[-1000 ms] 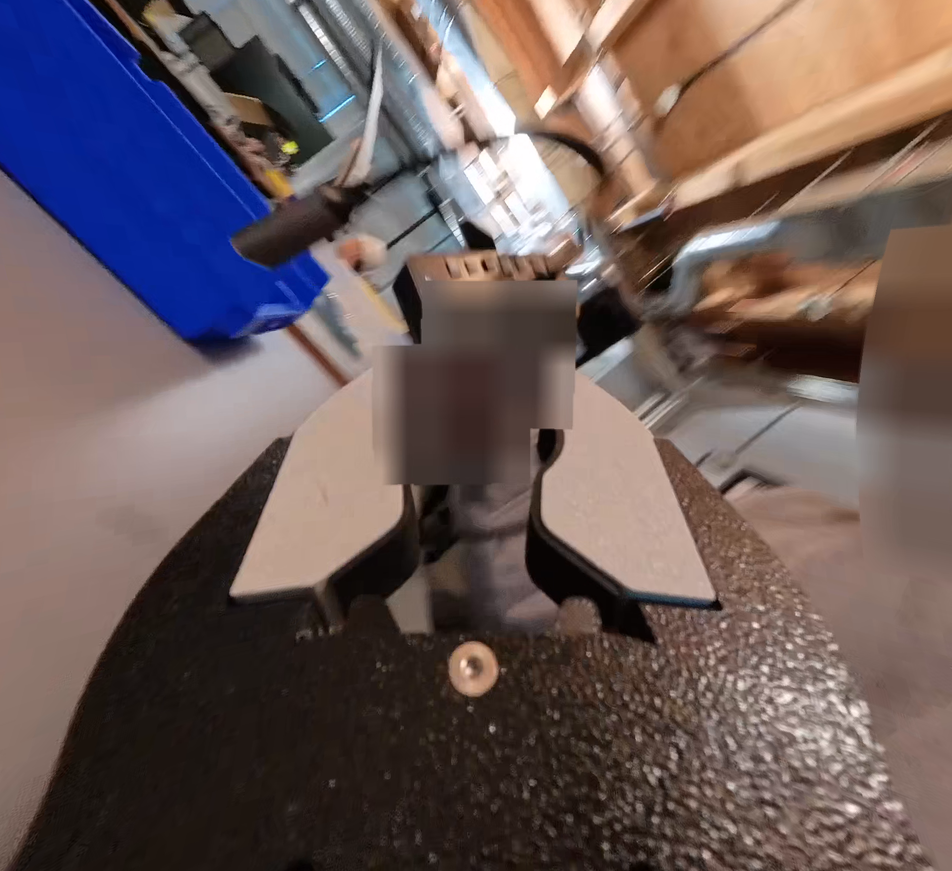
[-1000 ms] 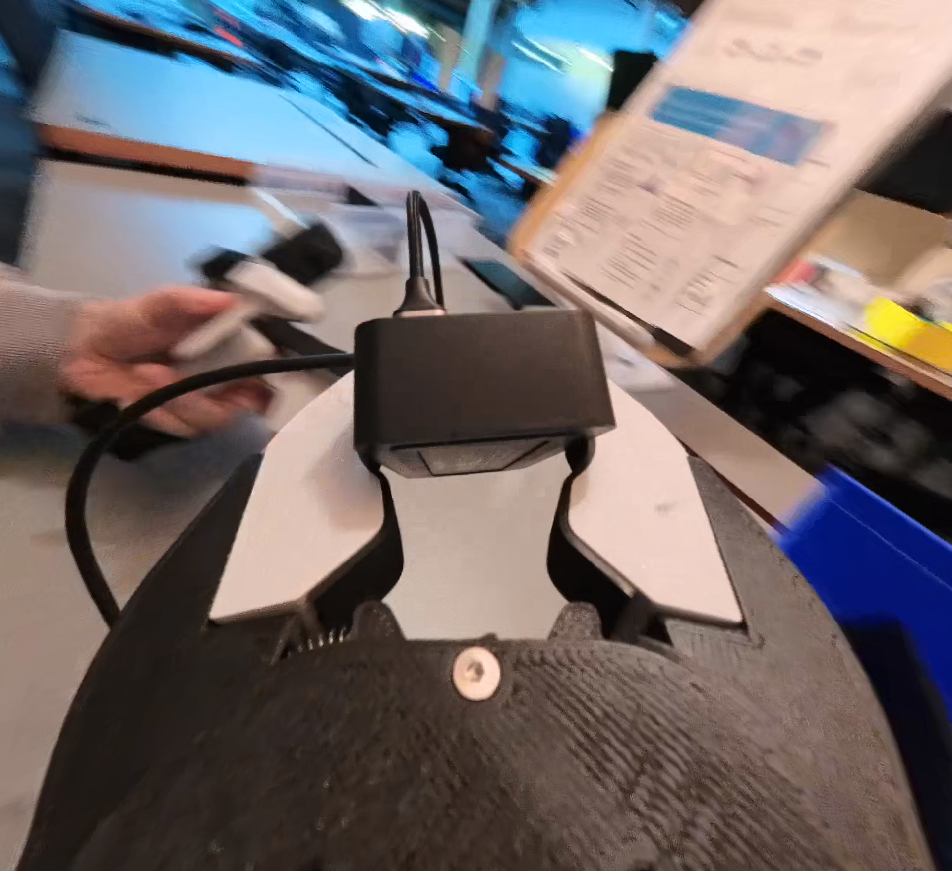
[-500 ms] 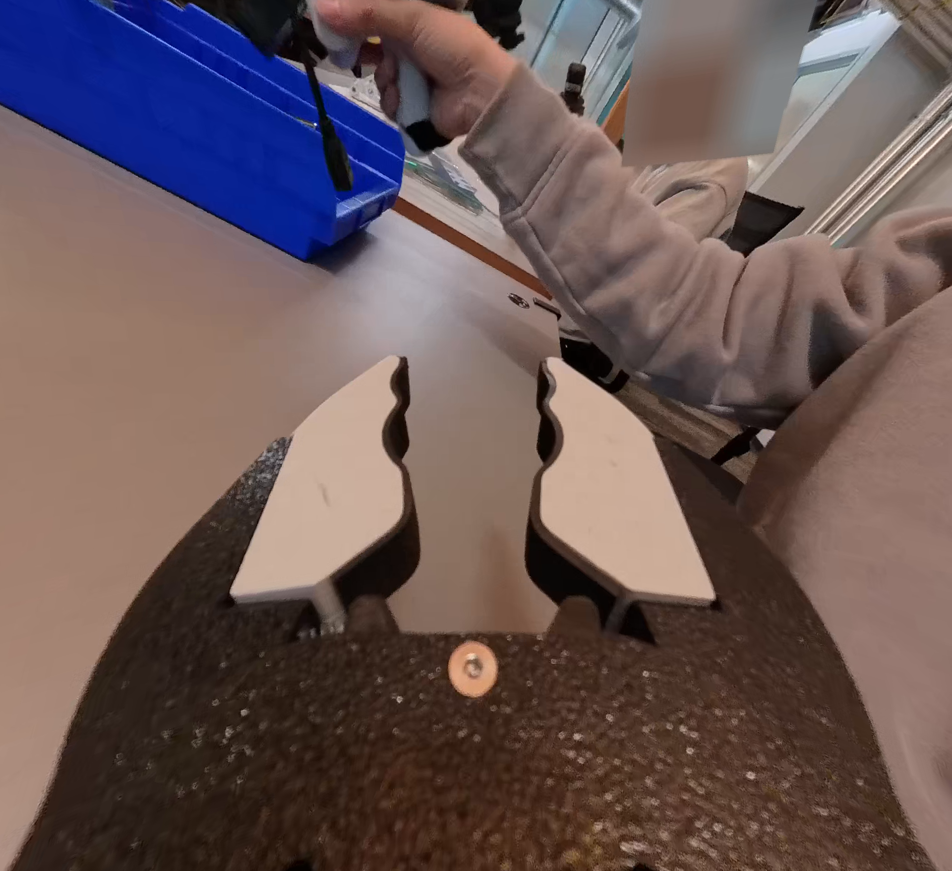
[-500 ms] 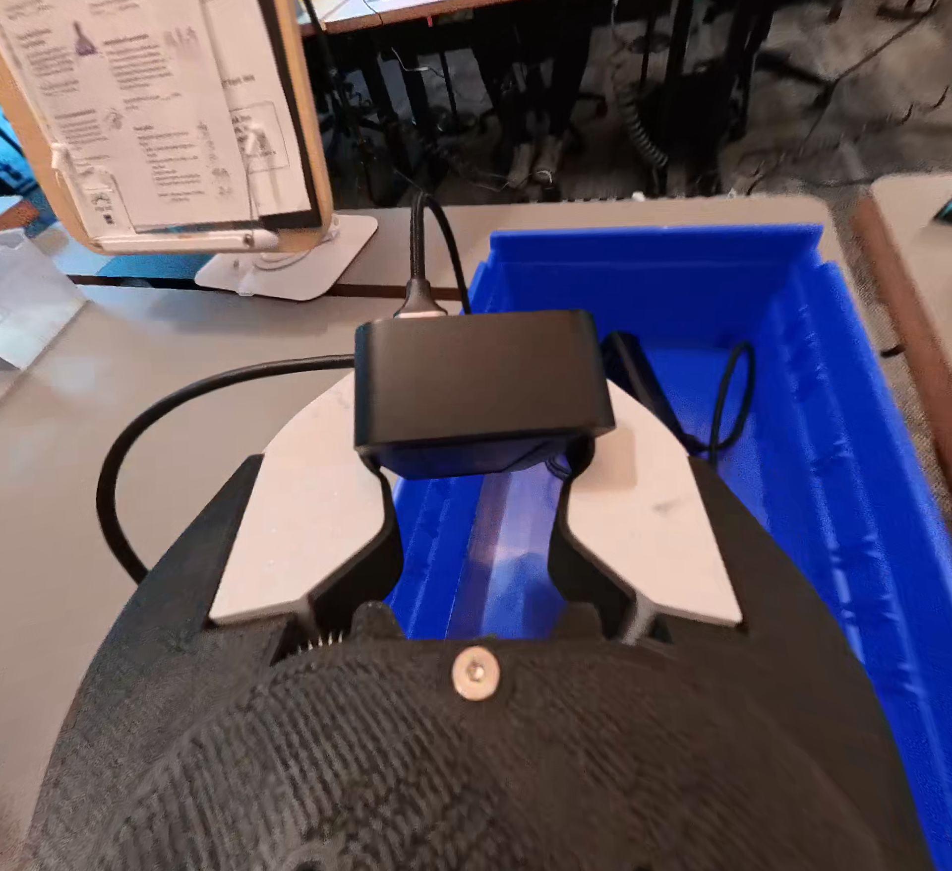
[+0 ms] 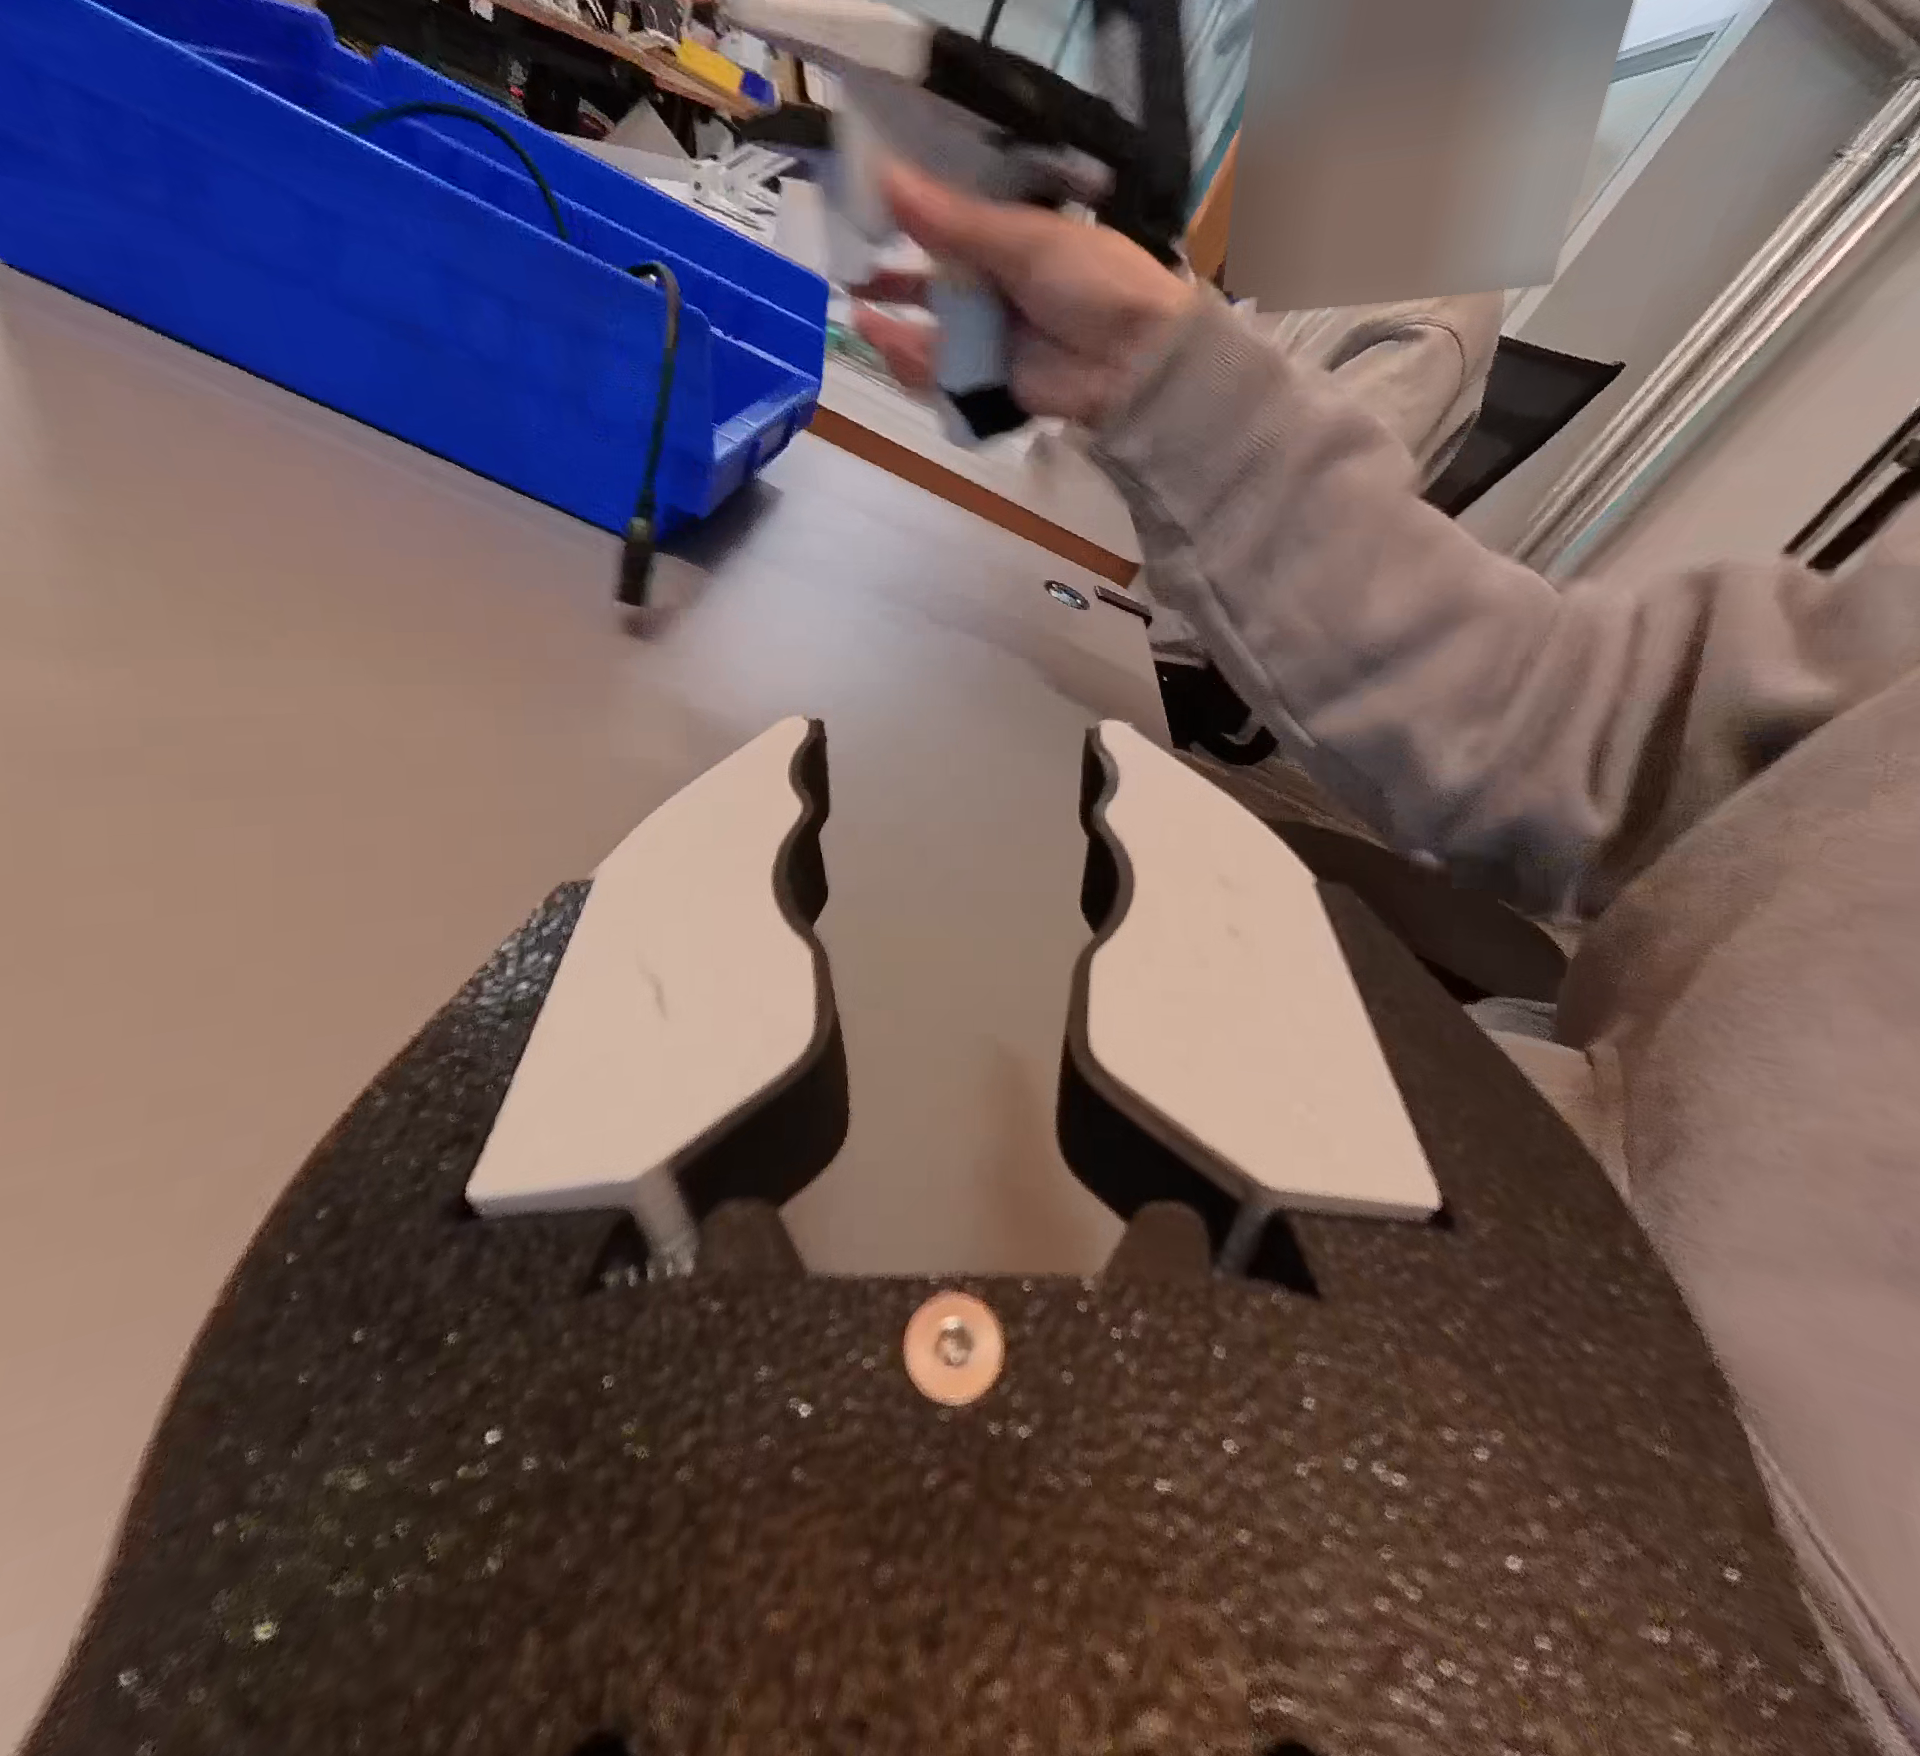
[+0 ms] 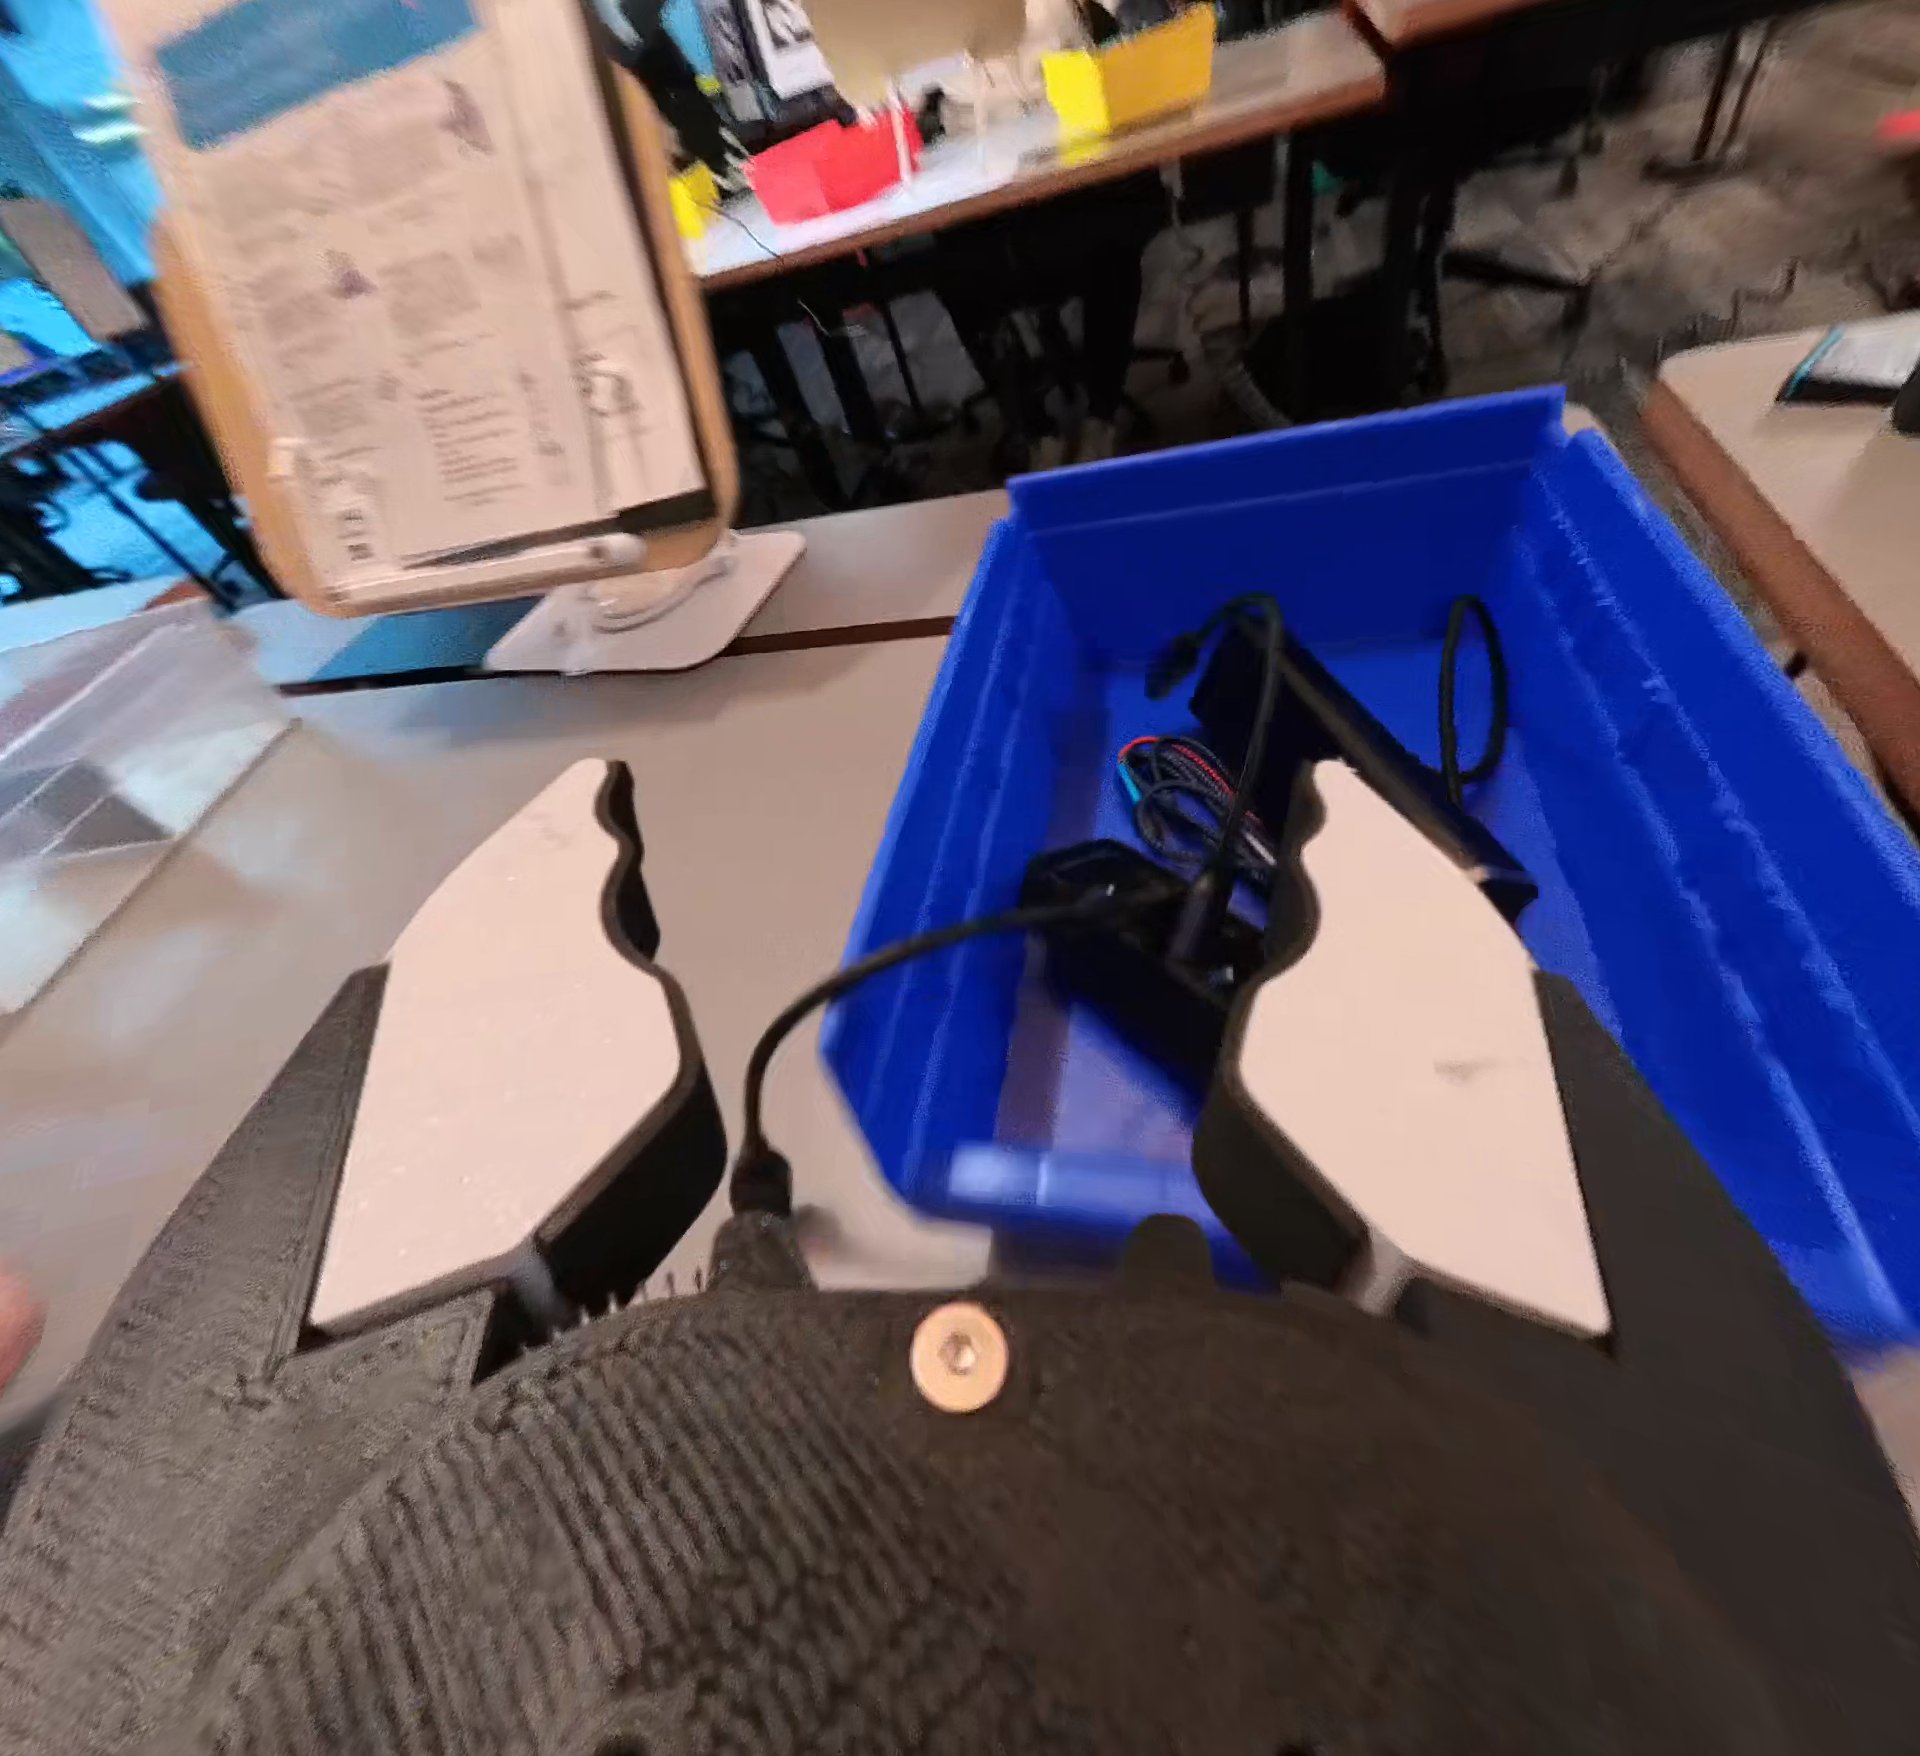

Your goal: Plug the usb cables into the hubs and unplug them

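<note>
My right gripper point(image 6: 966, 771) is wide open and empty above the near end of a blue bin point(image 6: 1704, 771). A black hub point(image 6: 1132, 948) lies inside the bin. Its black cable point(image 6: 883, 958) drapes over the bin's near wall, with the plug point(image 6: 758, 1181) hanging outside. A long black hub point(image 6: 1392, 771) and a red-and-blue braided cable point(image 6: 1174, 771) lie deeper in the bin. My left gripper point(image 5: 956, 740) is open and empty low over the table. From there I see the bin point(image 5: 312, 252), the hanging plug point(image 5: 634, 563) and the right gripper point(image 5: 935, 127) in a hand.
A document stand with a printed sheet point(image 6: 416, 252) stands left of the bin. A clear plastic piece point(image 6: 104, 771) lies at the far left. A grey sleeve point(image 5: 1403, 646) crosses the right side. Tables with red and yellow bins point(image 6: 1132, 65) stand behind.
My right gripper has opened and let go of the black hub, which now lies in the blue bin with its cable over the wall. My left gripper stays open.
</note>
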The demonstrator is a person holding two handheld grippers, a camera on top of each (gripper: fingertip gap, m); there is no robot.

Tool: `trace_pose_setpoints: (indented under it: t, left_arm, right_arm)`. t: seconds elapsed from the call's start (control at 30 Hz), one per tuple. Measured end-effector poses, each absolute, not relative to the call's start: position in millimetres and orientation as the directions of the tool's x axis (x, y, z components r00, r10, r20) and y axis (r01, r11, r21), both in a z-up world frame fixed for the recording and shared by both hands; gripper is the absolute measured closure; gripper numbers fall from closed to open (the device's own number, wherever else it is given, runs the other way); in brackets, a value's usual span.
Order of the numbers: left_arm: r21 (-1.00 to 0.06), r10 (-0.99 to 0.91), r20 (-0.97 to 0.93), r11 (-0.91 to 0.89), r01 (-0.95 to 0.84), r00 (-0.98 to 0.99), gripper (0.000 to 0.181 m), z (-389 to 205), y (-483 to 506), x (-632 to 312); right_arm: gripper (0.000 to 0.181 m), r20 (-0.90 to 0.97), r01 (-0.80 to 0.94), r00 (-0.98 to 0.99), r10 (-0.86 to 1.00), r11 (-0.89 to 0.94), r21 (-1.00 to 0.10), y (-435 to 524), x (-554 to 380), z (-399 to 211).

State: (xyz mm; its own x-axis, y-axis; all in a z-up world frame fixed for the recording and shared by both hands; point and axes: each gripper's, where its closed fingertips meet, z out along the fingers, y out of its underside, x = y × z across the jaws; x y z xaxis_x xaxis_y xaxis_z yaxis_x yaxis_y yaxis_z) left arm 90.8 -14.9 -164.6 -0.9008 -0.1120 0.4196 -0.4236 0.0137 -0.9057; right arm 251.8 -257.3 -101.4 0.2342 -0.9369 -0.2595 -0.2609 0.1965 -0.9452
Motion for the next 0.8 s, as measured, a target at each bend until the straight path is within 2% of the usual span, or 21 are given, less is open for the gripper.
trace_pose_setpoints:
  t: [0.07, 0.17, 0.23, 0.3, 0.33, 0.37, 0.43, 0.5, 0.53, 0.67, 0.8]
  left_arm:
    - [-0.911, -0.116, 0.406, 0.019, -0.411, -0.906, 0.135, -164.7, -11.0, 92.4]
    - [-0.932, -0.161, 0.344, 0.060, -0.357, -0.925, 0.135, -169.1, -4.2, 98.7]
    - [-0.942, -0.173, 0.312, 0.073, -0.328, -0.934, 0.135, -170.2, -1.4, 99.9]
    - [-0.946, -0.164, 0.302, 0.066, -0.316, -0.939, 0.135, -168.5, -1.0, 99.2]
    - [-0.946, -0.157, 0.307, 0.058, -0.319, -0.939, 0.135, -167.0, -1.7, 99.3]
    - [-0.944, -0.148, 0.316, 0.049, -0.326, -0.937, 0.135, -165.6, -2.7, 99.3]
    - [-0.937, -0.133, 0.341, 0.032, -0.348, -0.930, 0.135, -164.3, -4.9, 100.0]
    - [-0.928, -0.133, 0.364, 0.028, -0.371, -0.922, 0.135, -165.9, -6.9, 101.4]
    - [-0.925, -0.134, 0.372, 0.031, -0.379, -0.919, 0.135, -167.4, -7.8, 101.4]
    - [-0.930, -0.158, 0.345, 0.075, -0.359, -0.925, 0.133, -175.5, -8.9, 100.2]
    - [-0.926, -0.190, 0.336, 0.112, -0.360, -0.923, 0.131, -183.9, -9.3, 102.6]
  right_arm:
    - [0.065, -0.160, -0.179, 0.310, -0.937, 0.108, -0.978, -252.9, 193.9, -99.4]
    - [0.071, 0.120, -0.081, 0.396, -0.910, -0.165, -0.983, -249.6, 102.9, -129.3]
    - [0.078, 0.326, -0.033, 0.419, -0.848, -0.373, -0.927, -252.5, 53.9, -153.1]
    - [0.091, 0.512, -0.012, 0.292, -0.808, -0.538, -0.843, -278.5, 29.1, -170.5]
    - [0.086, 0.545, -0.044, 0.274, -0.793, -0.576, -0.816, -289.1, 21.5, -181.4]
    - [0.075, 0.560, -0.055, 0.270, -0.783, -0.594, -0.803, -295.5, 16.6, -188.0]
    - [0.072, 0.594, -0.068, 0.270, -0.758, -0.630, -0.773, -308.9, 14.6, -200.0]
    - [0.047, 0.576, -0.144, 0.321, -0.752, -0.640, -0.755, -322.9, 18.7, -219.5]
    - [0.037, 0.529, -0.176, 0.332, -0.781, -0.602, -0.779, -329.2, 22.3, -224.9]
    - [0.036, 0.277, -0.197, 0.374, -0.885, -0.368, -0.909, -332.5, 34.1, -219.9]
    - [0.040, 0.319, -0.197, 0.366, -0.874, -0.408, -0.892, -339.5, 44.6, -224.5]
